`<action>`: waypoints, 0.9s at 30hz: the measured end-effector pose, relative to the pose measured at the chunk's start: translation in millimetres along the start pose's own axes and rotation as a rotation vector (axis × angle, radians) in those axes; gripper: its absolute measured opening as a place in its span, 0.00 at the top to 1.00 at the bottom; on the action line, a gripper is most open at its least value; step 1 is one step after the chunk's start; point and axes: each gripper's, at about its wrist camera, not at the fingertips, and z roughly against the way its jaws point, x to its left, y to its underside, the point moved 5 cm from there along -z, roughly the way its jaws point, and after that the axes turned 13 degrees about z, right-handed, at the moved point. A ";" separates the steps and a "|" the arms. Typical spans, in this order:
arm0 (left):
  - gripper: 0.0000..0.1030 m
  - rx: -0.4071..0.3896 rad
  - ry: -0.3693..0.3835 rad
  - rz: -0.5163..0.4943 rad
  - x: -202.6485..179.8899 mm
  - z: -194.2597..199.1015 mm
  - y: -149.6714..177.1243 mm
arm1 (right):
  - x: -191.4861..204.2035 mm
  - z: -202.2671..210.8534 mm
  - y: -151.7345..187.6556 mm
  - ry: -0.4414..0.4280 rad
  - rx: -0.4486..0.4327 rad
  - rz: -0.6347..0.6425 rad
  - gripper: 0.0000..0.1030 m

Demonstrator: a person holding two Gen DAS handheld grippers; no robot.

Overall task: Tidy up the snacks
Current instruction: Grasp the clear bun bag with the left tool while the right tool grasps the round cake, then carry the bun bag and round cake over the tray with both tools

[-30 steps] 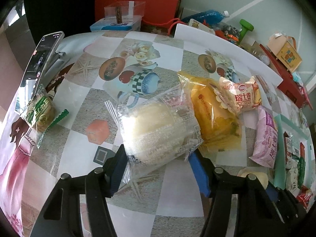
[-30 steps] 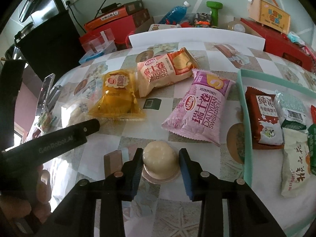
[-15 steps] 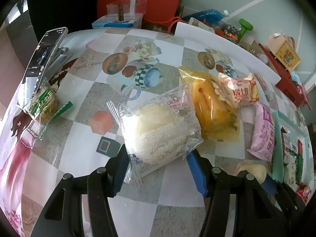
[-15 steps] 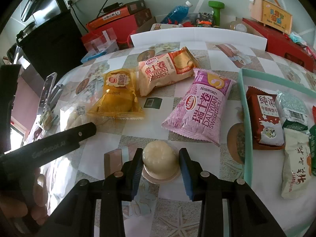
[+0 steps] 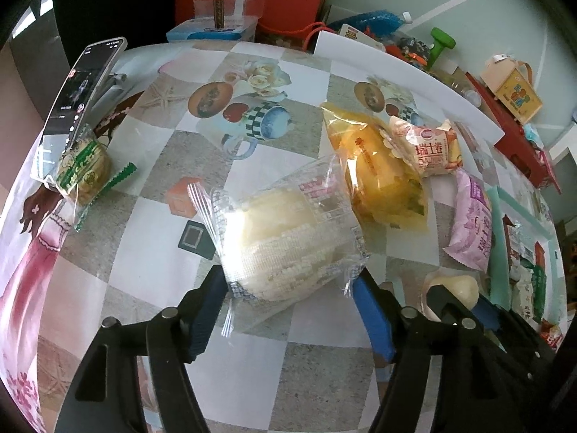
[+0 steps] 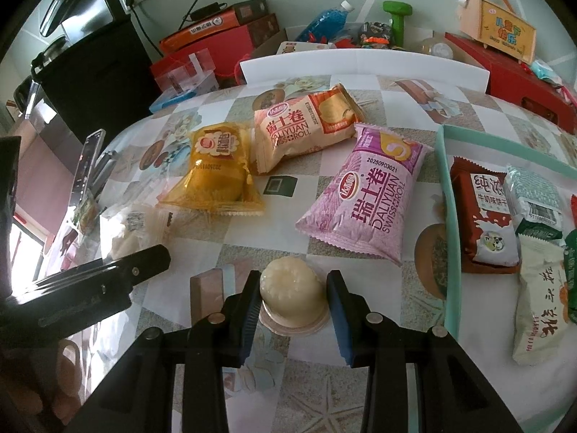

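My left gripper [image 5: 290, 290] is shut on a clear-wrapped pale bun [image 5: 285, 240] and holds it above the table. My right gripper [image 6: 293, 301] is shut on a round pale jelly cup [image 6: 292, 290], which also shows in the left wrist view [image 5: 456, 287]. On the table lie a yellow cake packet [image 6: 216, 169], an orange Swiss roll packet [image 6: 303, 126] and a purple Swiss roll packet [image 6: 371, 191]. A teal tray [image 6: 447, 216] at the right holds several wrapped snacks.
A phone on a stand [image 5: 77, 104] and a green-wrapped biscuit pack [image 5: 83, 167] sit at the table's left edge. Red boxes [image 6: 223, 36], a blue bottle [image 6: 324, 18], a green dumbbell [image 6: 396, 18] and a white board [image 6: 360, 65] crowd the far side.
My left gripper with the bun has risen and drawn back a little, so the table looks farther away. My right gripper keeps its hold on the jelly cup, nearly still.
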 end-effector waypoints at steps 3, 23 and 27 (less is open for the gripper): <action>0.29 0.001 0.012 0.022 1.5 1.9 -1.3 | 0.0 0.0 0.0 -0.002 0.000 -0.002 0.62; 0.29 -0.088 0.027 0.072 -0.7 5.5 -18.2 | 0.7 -0.2 0.1 -0.001 0.004 0.003 0.62; 0.35 -0.095 0.025 0.066 -0.9 7.8 -18.2 | 0.1 1.4 0.5 -0.016 -0.001 -0.004 0.62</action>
